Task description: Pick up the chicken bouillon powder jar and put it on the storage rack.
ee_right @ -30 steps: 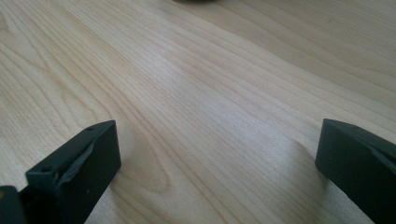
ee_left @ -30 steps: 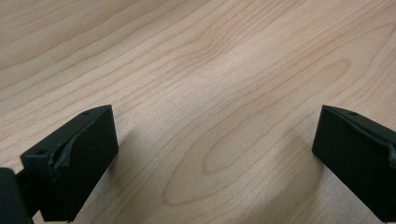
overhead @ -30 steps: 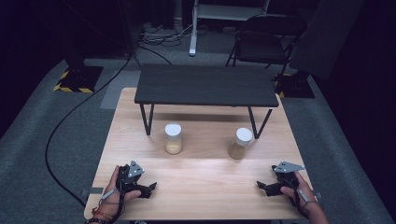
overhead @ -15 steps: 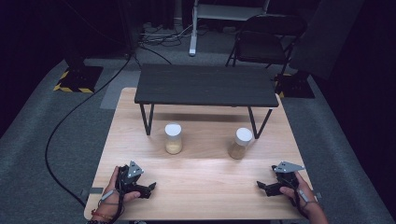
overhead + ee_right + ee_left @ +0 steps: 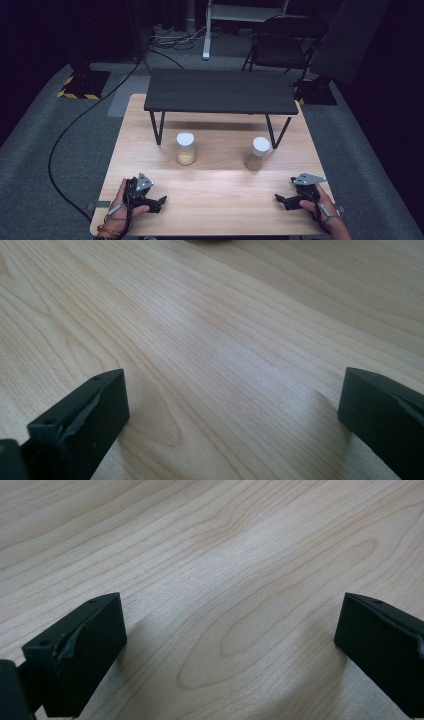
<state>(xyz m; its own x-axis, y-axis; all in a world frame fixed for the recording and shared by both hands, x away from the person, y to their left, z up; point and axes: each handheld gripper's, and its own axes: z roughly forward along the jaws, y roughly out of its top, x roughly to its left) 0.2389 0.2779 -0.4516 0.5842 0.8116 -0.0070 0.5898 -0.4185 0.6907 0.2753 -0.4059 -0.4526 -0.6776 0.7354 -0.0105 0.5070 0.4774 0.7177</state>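
Observation:
Two clear jars with white lids stand mid-table, each partly filled with a tan powder: the left jar and the right jar. My left gripper rests on the wooden table near the front left corner, held by a hand, jaws wide apart with bare wood between them. My right gripper lies near the front right corner, also open, its jaws spread over bare wood. Both grippers sit well in front of the jars.
A low black shelf table on thin legs stands across the back half of the wooden table, just behind the jars. A black cable curves over the grey floor at the left. A folding chair stands behind.

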